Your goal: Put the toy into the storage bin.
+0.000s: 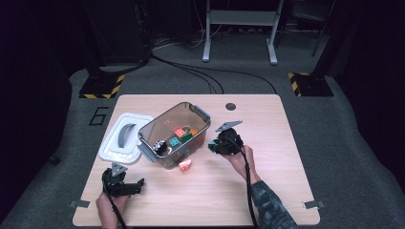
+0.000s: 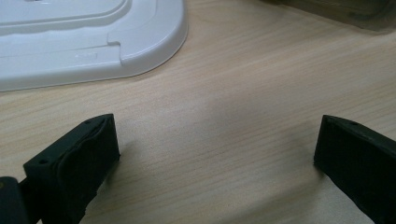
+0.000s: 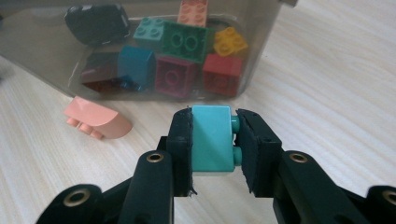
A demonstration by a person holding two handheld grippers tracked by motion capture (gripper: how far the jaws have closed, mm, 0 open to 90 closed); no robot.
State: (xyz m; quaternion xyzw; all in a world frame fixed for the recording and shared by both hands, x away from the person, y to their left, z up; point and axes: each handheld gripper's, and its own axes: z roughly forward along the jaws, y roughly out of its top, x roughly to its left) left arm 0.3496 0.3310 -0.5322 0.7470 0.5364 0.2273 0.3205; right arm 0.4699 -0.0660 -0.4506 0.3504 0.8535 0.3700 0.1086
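Turquoise plastic, a small building block (image 3: pixel 212 138), sits pinched between the fingers (image 3: pixel 182 140) of the right gripper (image 3: pixel 214 140), its studs turned toward one pad. In the high view that right gripper (image 1: pixel 224 143) is just beside the near right end of the clear box (image 1: pixel 174 135), above the counter (image 1: pixel 267 191). Nearer the person, the left gripper (image 1: pixel 125 183) is low over the counter in front of the box's near left end, its fingers (image 2: pixel 79 158) spread wide with nothing but bare wood between them. A salmon-pink curved block (image 3: pixel 98 119) lies on the counter just outside the box's near wall. Inside the box lie more blocks (image 3: pixel 187 44): green, teal, magenta, red, yellow, orange, with a black piece (image 3: pixel 95 21) toward the far corner. Left of the box, touching it or nearly so, lies the white lid (image 1: pixel 122 138).
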